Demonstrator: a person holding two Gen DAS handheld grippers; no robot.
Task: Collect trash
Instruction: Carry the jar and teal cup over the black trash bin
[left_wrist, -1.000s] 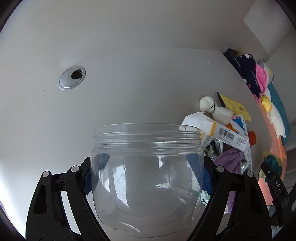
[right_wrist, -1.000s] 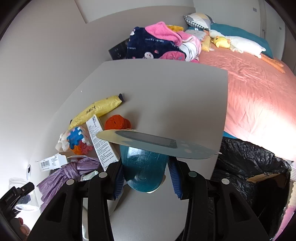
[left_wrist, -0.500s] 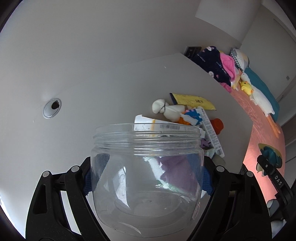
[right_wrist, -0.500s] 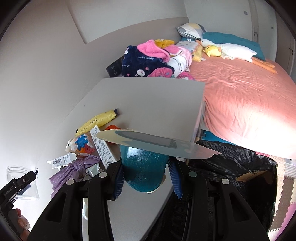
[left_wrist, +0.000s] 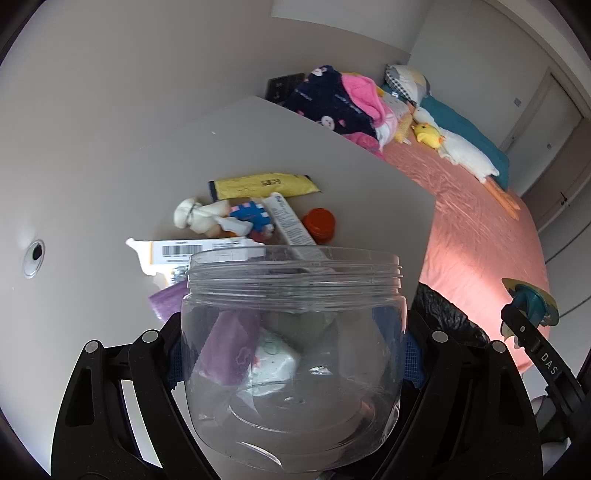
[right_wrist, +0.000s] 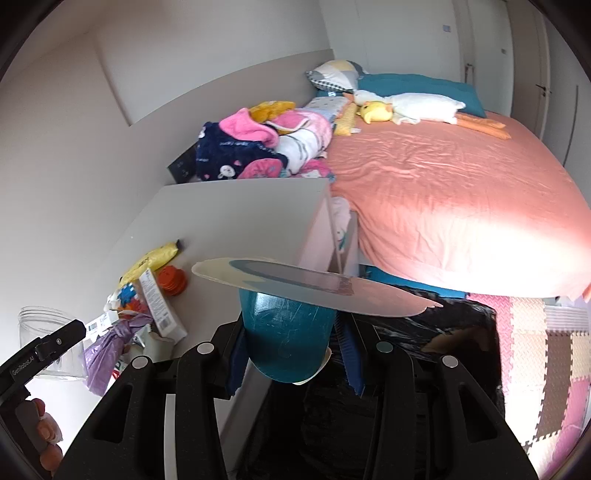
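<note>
The left tool (left_wrist: 293, 354) is pinching the clear plastic jar (left_wrist: 293, 325) by its sides, mouth upward, while the right tool (right_wrist: 291, 350) is pinching the teal cup (right_wrist: 286, 339) under its flat lid (right_wrist: 314, 286). The black trash bag (right_wrist: 424, 354) is lying past the worktop (right_wrist: 236, 221) edge, at about three o'clock from the cup, so the right hand is nearer, and both tools are pointing steeply down
</note>
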